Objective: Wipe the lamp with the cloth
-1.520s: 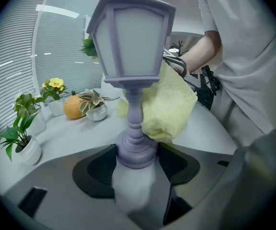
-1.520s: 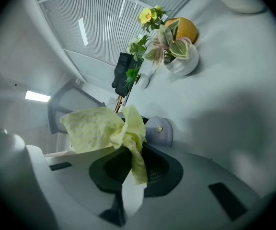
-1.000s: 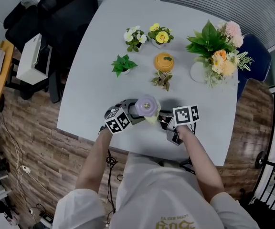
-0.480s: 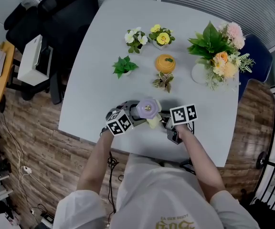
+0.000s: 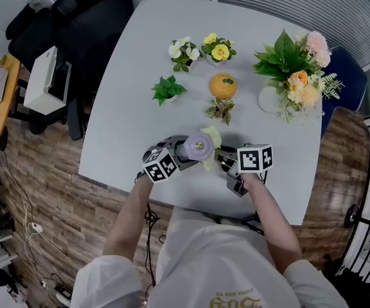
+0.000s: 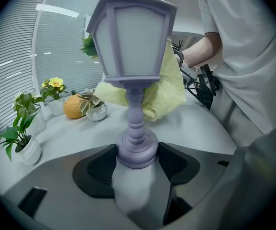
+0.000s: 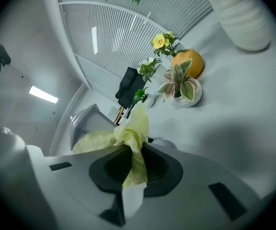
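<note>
A lilac lantern-shaped lamp (image 5: pixel 198 147) stands upright near the table's front edge. My left gripper (image 5: pixel 177 155) is shut on the lamp's round base (image 6: pixel 137 150), and the lamp head (image 6: pixel 133 40) rises above the jaws. A pale yellow cloth (image 5: pixel 211 137) lies against the right and far side of the lamp head. In the left gripper view the cloth (image 6: pixel 165 91) hangs behind the lantern. My right gripper (image 5: pixel 224 162) is shut on the cloth (image 7: pixel 131 134), which bunches out of its jaws toward the lamp (image 7: pixel 82 120).
Behind the lamp are a small variegated plant (image 5: pixel 219 110), an orange pot (image 5: pixel 222 85), a green plant (image 5: pixel 167 89) and two flower pots (image 5: pixel 200 49). A big bouquet in a white vase (image 5: pixel 292 72) stands at the right. A black chair (image 5: pixel 76 18) is off the table's left.
The cloth has slid from the near side of the lamp head round to its right and far side. The right gripper shifted slightly right. The left gripper and lamp stayed put.
</note>
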`<control>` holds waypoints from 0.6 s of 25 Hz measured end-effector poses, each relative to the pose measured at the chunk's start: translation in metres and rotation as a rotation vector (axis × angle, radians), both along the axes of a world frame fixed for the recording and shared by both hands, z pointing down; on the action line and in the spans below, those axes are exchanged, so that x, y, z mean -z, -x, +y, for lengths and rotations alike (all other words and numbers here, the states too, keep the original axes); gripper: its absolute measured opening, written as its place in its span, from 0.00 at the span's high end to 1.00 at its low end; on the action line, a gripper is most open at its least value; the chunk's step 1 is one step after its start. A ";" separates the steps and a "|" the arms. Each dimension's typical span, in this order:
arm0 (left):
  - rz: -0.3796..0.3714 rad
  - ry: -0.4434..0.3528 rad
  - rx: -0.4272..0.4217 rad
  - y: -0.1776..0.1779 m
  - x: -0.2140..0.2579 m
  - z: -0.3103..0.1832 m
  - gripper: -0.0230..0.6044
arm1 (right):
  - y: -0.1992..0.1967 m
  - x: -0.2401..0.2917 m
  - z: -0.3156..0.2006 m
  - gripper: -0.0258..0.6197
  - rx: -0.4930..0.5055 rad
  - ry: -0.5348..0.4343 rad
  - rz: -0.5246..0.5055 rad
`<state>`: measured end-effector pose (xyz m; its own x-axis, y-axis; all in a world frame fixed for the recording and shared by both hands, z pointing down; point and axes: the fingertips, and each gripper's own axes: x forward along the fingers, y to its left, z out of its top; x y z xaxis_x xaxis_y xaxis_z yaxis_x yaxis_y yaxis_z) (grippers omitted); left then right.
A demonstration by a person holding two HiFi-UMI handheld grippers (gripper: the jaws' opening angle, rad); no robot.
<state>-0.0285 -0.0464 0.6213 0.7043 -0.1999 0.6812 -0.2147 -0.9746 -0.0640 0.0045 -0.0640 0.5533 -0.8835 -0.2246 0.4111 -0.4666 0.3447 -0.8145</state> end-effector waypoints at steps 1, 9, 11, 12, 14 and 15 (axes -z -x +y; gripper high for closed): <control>0.000 0.000 0.000 0.000 0.000 0.000 0.52 | 0.001 -0.001 -0.001 0.88 0.000 -0.001 -0.003; 0.001 0.002 -0.001 0.000 0.000 0.000 0.52 | 0.004 -0.036 -0.008 0.88 0.012 0.059 0.069; 0.002 0.003 -0.002 0.000 0.000 0.001 0.52 | 0.003 -0.038 -0.008 0.88 0.016 0.060 0.080; 0.002 0.003 -0.003 0.000 0.001 0.001 0.52 | 0.004 -0.037 -0.009 0.88 0.019 0.056 0.081; 0.001 0.006 -0.002 0.000 0.000 0.001 0.52 | 0.005 -0.031 -0.009 0.88 0.025 0.039 0.067; 0.000 0.006 -0.002 0.000 0.000 0.000 0.52 | 0.006 -0.026 -0.010 0.88 0.030 0.025 0.055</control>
